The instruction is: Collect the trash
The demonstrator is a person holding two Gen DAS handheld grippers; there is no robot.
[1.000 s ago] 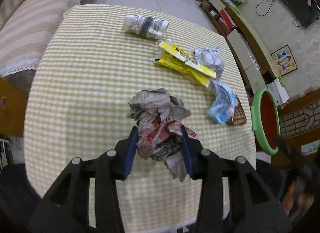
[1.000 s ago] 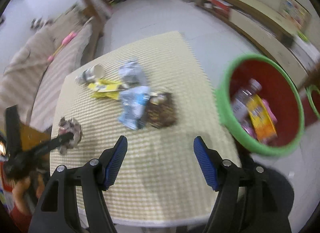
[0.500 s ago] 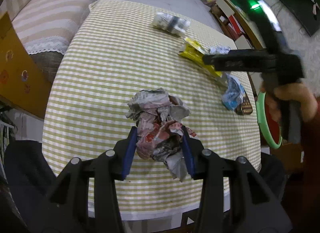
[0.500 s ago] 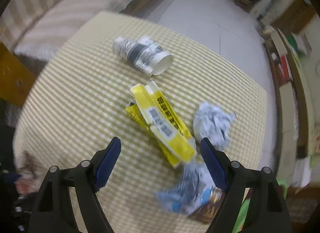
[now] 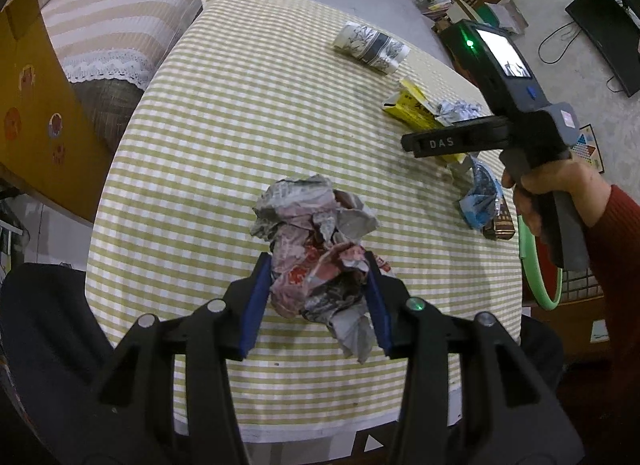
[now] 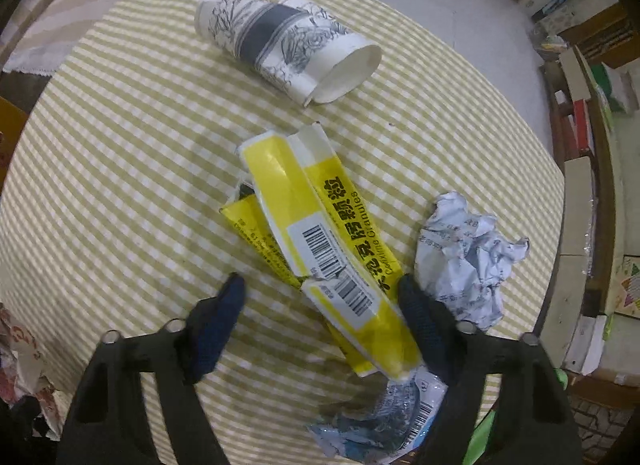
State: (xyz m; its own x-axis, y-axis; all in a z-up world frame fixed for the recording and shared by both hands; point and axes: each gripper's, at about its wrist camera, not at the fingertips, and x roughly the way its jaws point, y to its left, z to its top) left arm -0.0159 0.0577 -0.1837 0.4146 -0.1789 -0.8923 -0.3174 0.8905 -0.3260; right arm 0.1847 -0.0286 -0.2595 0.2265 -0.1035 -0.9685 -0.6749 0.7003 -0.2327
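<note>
The checked tabletop [image 5: 248, 113] is seen spread with trash. A crumpled newspaper wad [image 5: 316, 249] is clamped between the blue pads of the left gripper [image 5: 316, 301], at 6 o'clock in the left wrist view. The flattened yellow carton [image 6: 320, 253] is straddled by the wide-spread right gripper [image 6: 320, 293]. A printed paper cup [image 6: 288, 45] is lying at 12 o'clock, a crumpled white paper ball [image 6: 464, 261] at 3 o'clock, and a blue wrapper [image 6: 380, 417] at 5 o'clock.
</note>
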